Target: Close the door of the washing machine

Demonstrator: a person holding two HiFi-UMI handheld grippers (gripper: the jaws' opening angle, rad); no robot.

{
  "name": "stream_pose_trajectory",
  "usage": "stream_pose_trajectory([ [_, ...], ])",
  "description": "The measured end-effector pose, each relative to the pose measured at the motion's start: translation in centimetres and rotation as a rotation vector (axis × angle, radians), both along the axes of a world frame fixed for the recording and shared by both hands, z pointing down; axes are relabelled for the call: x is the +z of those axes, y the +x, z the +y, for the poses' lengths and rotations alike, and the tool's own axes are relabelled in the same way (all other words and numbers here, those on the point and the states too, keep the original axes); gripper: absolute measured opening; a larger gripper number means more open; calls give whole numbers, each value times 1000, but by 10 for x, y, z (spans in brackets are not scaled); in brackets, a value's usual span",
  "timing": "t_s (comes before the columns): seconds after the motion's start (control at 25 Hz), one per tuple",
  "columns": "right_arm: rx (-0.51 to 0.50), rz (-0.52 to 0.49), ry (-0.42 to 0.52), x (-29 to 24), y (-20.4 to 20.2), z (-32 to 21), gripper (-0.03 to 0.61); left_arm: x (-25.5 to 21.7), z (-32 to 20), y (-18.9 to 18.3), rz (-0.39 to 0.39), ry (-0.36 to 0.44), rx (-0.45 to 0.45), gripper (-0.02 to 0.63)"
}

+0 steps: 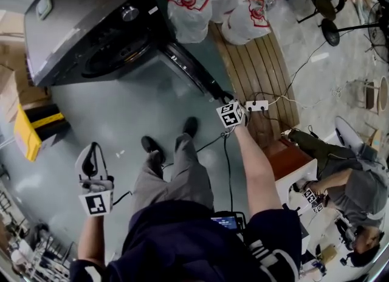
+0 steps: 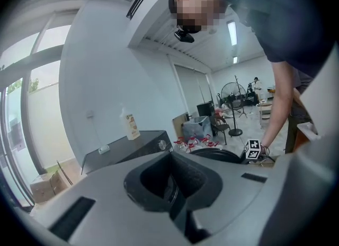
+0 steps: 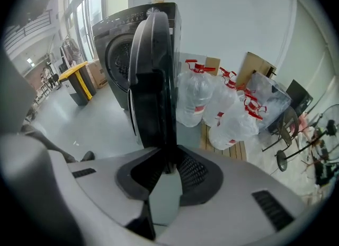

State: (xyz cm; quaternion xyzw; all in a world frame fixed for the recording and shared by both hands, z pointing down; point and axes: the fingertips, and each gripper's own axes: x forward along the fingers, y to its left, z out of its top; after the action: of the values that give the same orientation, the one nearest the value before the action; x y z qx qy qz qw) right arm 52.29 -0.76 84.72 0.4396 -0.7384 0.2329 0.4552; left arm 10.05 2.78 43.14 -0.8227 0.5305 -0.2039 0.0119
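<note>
The dark washing machine (image 1: 79, 37) stands at the upper left of the head view, its round door (image 1: 188, 68) swung out toward me. My right gripper (image 1: 226, 98) is shut on the door's outer edge. In the right gripper view the door (image 3: 153, 80) runs edge-on between the jaws of that gripper (image 3: 168, 168), with the drum opening (image 3: 119, 54) behind it. My left gripper (image 1: 92, 147) hangs low at the left, away from the machine, shut with nothing in it. The left gripper view looks over its jaws at the machine (image 2: 132, 147) and the door (image 2: 214, 155).
Water jugs in plastic bags (image 1: 219, 1) sit on a wooden pallet (image 1: 261, 68) right of the door. A power strip (image 1: 256, 105) and cables lie near my right hand. A yellow stand (image 1: 27, 132) is at the left. Another person (image 1: 352, 183) crouches at the right.
</note>
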Motion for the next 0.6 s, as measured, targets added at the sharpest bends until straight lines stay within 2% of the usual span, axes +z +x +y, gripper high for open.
stream_pose_trajectory([
  [0.6,92,-6,-30,6,-92,48,84,6,53,-97,20,-2,-12,26],
])
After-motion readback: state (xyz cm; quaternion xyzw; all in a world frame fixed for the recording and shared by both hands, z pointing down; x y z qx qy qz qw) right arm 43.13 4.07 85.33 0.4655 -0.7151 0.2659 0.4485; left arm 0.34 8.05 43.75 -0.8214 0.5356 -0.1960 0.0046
